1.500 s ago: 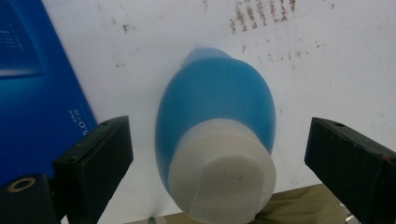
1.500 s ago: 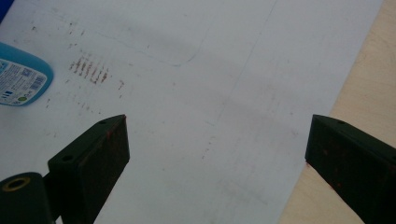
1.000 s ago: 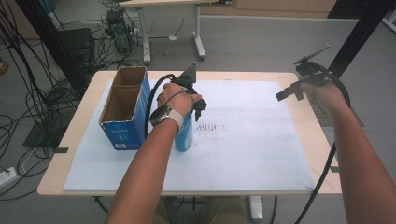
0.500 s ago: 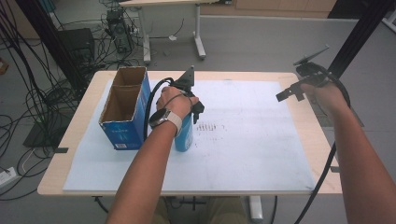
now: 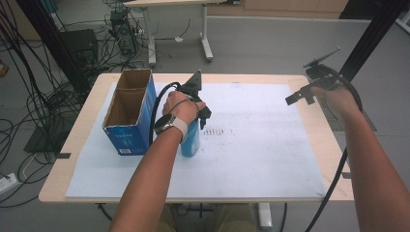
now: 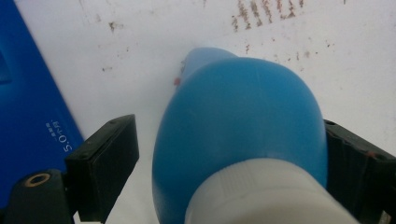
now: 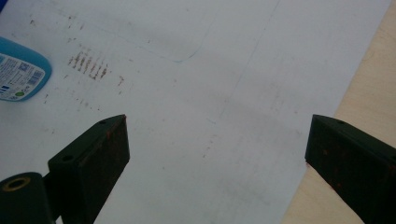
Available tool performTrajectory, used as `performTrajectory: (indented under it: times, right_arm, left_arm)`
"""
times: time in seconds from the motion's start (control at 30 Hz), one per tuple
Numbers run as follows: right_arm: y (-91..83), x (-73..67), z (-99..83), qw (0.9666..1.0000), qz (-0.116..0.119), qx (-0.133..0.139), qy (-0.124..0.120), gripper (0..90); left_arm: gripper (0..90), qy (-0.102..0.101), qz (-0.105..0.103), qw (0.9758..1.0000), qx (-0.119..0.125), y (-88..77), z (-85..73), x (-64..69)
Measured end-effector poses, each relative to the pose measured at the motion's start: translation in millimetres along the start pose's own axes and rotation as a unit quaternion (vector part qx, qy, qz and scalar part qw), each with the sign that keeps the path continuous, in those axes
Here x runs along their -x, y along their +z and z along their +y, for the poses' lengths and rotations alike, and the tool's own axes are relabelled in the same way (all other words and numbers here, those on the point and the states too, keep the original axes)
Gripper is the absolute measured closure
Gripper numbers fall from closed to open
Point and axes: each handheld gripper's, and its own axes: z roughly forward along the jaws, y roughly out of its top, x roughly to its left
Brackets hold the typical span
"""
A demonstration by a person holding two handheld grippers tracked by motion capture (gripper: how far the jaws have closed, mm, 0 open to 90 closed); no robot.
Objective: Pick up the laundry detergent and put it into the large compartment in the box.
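White digits "5.0" — upside down — on the blue box [image 6: 32, 93].

glossy plastic bottle [image 6: 238, 121] (blue), cardboard box [image 5: 128, 113]

In the high view the left hand [image 5: 180, 107] hides the bottle [image 5: 191, 141] top. In the left gripper view the bottle's cap [image 6: 266, 196] is cut off below.
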Motion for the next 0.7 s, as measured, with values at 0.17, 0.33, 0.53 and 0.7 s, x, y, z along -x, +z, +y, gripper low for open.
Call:
performTrajectory:
  times: [0.17, 0.33, 0.53, 0.7]
  right_arm:
    - [0.1, -0.5, 0.0, 1.0, 0.0, 0.0, 0.0, 6.2]
    - [0.5, -1.0, 0.6, 1.0, 0.0, -0.001, 0.0, 6.2]
    - [0.8, -0.4, 0.4, 1.0, 0.001, -0.001, 0.001, 6.2]
    - [0.3, 0.6, -0.3, 1.0, 0.001, -0.001, 0.001, 6.3]
  left_arm:
    - [15.8, 0.008, -0.003, 1.0, 0.003, 0.2, -0.4, -0.9]
    - [20.1, 0.01, -0.004, 0.9999, 0.008, 0.5, -1.4, -0.7]
    - [28.8, 0.011, -0.002, 0.9998, 0.015, 1.1, -3.0, 1.0]
    - [35.9, 0.012, 0.004, 0.9997, 0.019, 1.5, -4.1, 3.2]
